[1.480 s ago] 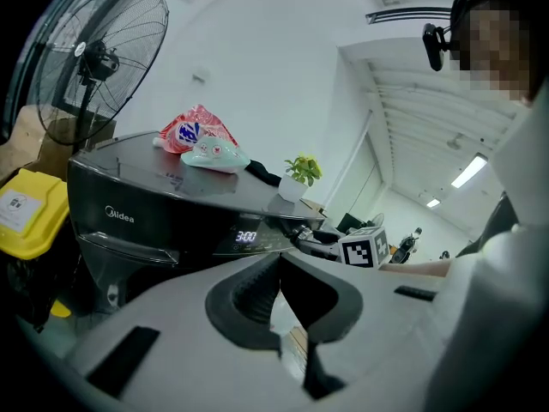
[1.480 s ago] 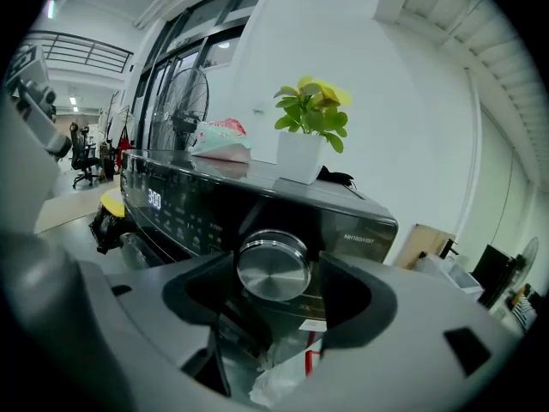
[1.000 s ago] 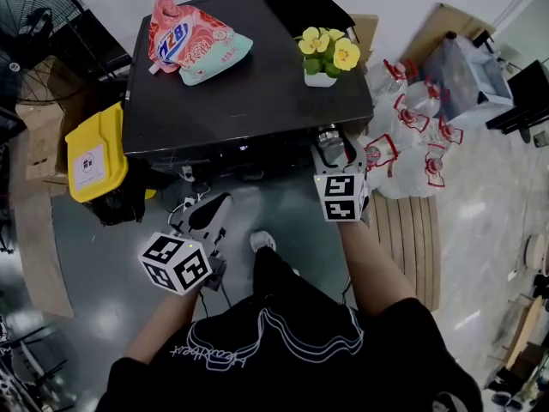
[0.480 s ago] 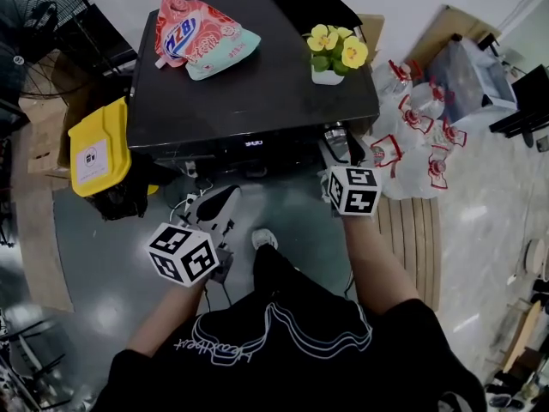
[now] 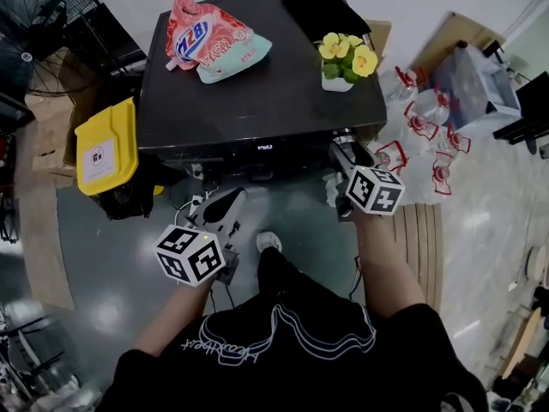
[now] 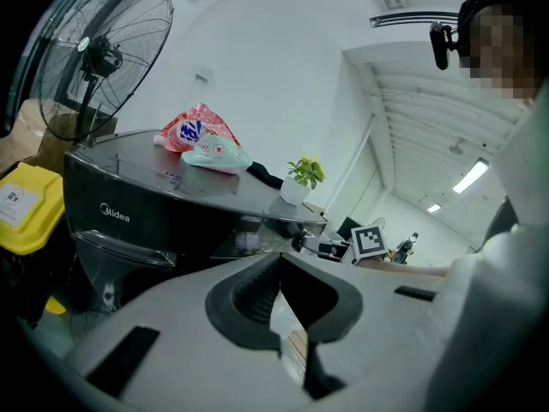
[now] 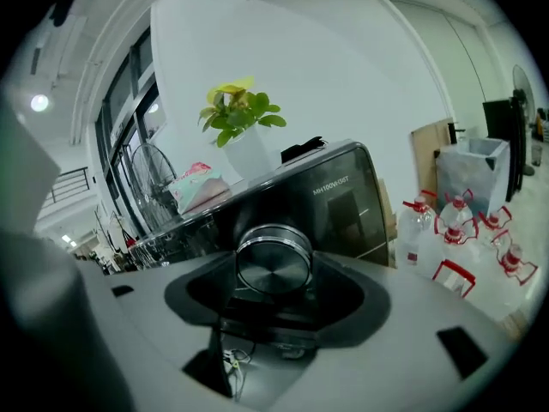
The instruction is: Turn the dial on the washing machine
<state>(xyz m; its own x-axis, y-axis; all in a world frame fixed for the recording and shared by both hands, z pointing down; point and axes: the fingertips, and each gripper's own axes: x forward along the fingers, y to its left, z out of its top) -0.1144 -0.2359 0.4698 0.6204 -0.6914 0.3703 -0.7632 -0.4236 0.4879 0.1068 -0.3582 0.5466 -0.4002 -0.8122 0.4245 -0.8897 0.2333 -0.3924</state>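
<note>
The black washing machine [image 5: 257, 101] stands in front of me, seen from above in the head view. Its silver dial [image 7: 274, 259] sits at the right end of the front panel, also visible as the dial [image 5: 342, 135] just under the lid's edge. My right gripper [image 7: 274, 275] is shut on the dial, one dark pad on each side of it. In the head view the right gripper [image 5: 345, 147] reaches up to that corner, its marker cube tilted. My left gripper [image 5: 225, 206] hangs low in front of the machine, left of centre; its jaws [image 6: 279, 275] are shut on nothing.
On the lid lie a pink detergent bag [image 5: 214, 37], a potted yellow flower [image 5: 345, 63] and a black cloth [image 5: 322, 7]. A yellow bin [image 5: 107, 144] and a fan [image 5: 43, 15] stand at the left. Water bottles [image 5: 425, 127] and a wooden pallet [image 5: 412, 230] are on the right.
My right gripper has rolled clockwise on the dial, its marker cube tilting and drifting right. The left gripper has barely moved.
</note>
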